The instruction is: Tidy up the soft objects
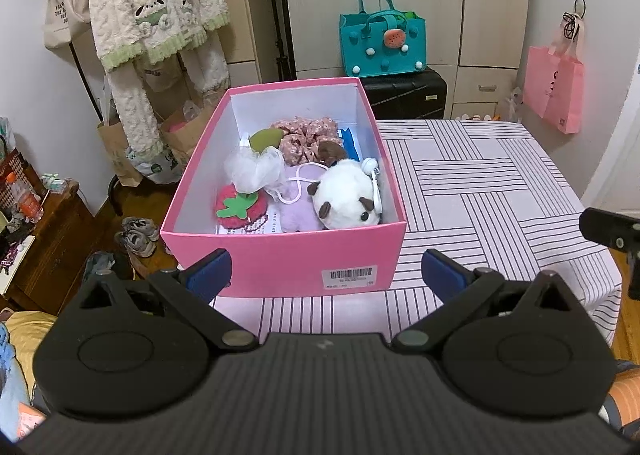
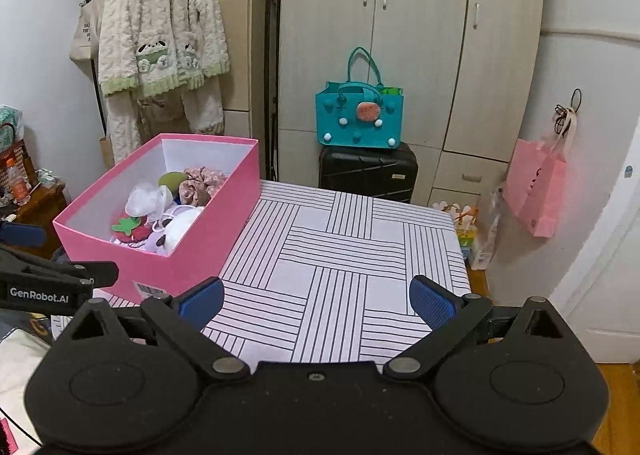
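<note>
A pink box [image 1: 280, 259] stands on the striped table [image 1: 480, 183], open at the top. Inside lie a white plush animal [image 1: 346, 199], a red strawberry plush [image 1: 240, 209], a white mesh puff [image 1: 252, 169], a floral scrunchie [image 1: 304, 139] and a lilac soft item [image 1: 296, 211]. My left gripper [image 1: 326, 273] is open and empty, just in front of the box's near wall. In the right wrist view the box [image 2: 192, 239] sits at the left. My right gripper [image 2: 316, 301] is open and empty over the table [image 2: 340, 247], to the right of the box.
A teal felt bag [image 2: 358, 117] sits on a black suitcase [image 2: 368, 171] behind the table, before a wardrobe. A fluffy robe [image 2: 160, 23] hangs at the left. A pink bag [image 2: 538, 187] hangs on the right wall. Shoes [image 1: 138, 235] lie on the floor at the left.
</note>
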### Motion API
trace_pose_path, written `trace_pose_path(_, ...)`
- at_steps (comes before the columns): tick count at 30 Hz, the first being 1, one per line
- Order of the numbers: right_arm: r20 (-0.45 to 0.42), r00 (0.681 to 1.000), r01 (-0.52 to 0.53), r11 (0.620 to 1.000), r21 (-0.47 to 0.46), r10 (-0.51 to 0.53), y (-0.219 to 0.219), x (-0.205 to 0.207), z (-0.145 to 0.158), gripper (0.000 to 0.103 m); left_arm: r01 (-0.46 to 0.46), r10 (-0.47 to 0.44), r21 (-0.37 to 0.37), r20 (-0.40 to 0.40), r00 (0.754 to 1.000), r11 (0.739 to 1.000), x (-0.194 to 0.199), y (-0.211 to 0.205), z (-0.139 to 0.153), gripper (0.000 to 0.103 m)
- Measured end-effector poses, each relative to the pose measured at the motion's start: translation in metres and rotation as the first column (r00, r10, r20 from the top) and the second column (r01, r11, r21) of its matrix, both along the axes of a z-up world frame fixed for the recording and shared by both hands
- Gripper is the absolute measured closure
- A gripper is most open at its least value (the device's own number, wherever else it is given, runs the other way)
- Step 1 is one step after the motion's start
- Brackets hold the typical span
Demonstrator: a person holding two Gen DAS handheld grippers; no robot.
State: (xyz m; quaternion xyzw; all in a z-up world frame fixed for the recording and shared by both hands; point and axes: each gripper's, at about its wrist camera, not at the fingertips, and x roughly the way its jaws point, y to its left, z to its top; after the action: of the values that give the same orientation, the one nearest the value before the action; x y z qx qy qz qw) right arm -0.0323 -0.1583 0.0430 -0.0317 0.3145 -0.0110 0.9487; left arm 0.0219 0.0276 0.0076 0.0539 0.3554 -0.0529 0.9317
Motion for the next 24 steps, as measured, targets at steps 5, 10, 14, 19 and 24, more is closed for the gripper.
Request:
trace_pose_path(5, 0.017, 1.000, 0.002, 1.000, 0.000, -0.002, 0.000, -0.005, 0.000, 0.002, -0.001, 0.001, -0.005, 0.002, 1.000, 1.000, -0.002, -0.001, -0.002, 0.000)
trace_pose_path(10, 0.030, 1.000, 0.009, 1.000, -0.009, -0.009, 0.001, -0.008, -0.004, 0.002, -0.012, 0.012, -0.001, 0.020, 1.000, 1.000, -0.004, -0.001, -0.004, 0.000)
trace_pose_path(14, 0.077, 0.997, 0.030, 0.999, -0.032, -0.027, 0.000, -0.015, -0.011, 0.002, -0.004, 0.004, 0.007, 0.037, 0.999, 1.000, -0.007, -0.004, -0.008, 0.000)
trace_pose_path(19, 0.118, 0.991, 0.077, 0.995, -0.063, -0.069, -0.004, -0.021, -0.019, 0.002, 0.023, -0.023, 0.019, 0.049, 0.999, 1.000, -0.011, -0.011, -0.016, 0.000)
trace_pose_path(24, 0.131, 0.989, 0.079, 0.995, -0.068, -0.069, -0.008, -0.025, -0.022, 0.002, 0.025, -0.024, -0.011, 0.069, 0.997, 1.000, -0.022, -0.009, -0.018, 0.000)
